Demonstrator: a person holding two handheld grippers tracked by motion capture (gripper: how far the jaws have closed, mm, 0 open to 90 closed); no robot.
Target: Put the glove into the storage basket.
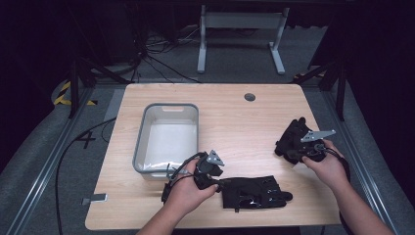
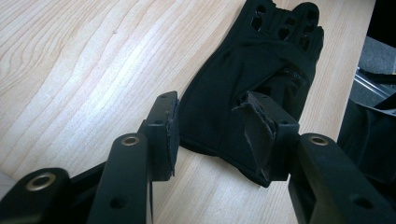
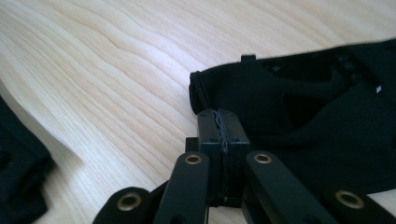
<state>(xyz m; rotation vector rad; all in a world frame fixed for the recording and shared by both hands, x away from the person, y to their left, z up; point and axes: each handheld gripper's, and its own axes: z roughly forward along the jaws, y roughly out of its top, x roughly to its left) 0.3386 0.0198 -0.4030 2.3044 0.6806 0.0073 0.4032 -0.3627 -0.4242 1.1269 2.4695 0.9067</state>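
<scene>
Two black fingerless gloves lie on the wooden table [image 1: 235, 122]. The near glove [image 1: 254, 193] lies flat at the front edge. My left gripper [image 1: 220, 178] is at its left end. In the left gripper view the near glove [image 2: 261, 70] stretches away from me, and my left gripper [image 2: 210, 107] is open, its jaws standing on either side of the cuff edge. The far glove [image 1: 292, 138] lies bunched at the right. My right gripper [image 1: 299, 147] is against it. In the right gripper view my right gripper [image 3: 222, 116] is shut, its tips at the edge of the far glove [image 3: 308, 116]. No fabric shows between the pads.
A grey plastic bin [image 1: 141, 133] stands empty at the table's left-middle, just beyond my left hand. A round cable hole [image 1: 249, 97] sits near the far edge. A metal tag [image 1: 95, 199] lies at the front left corner. Dark floor and cables surround the table.
</scene>
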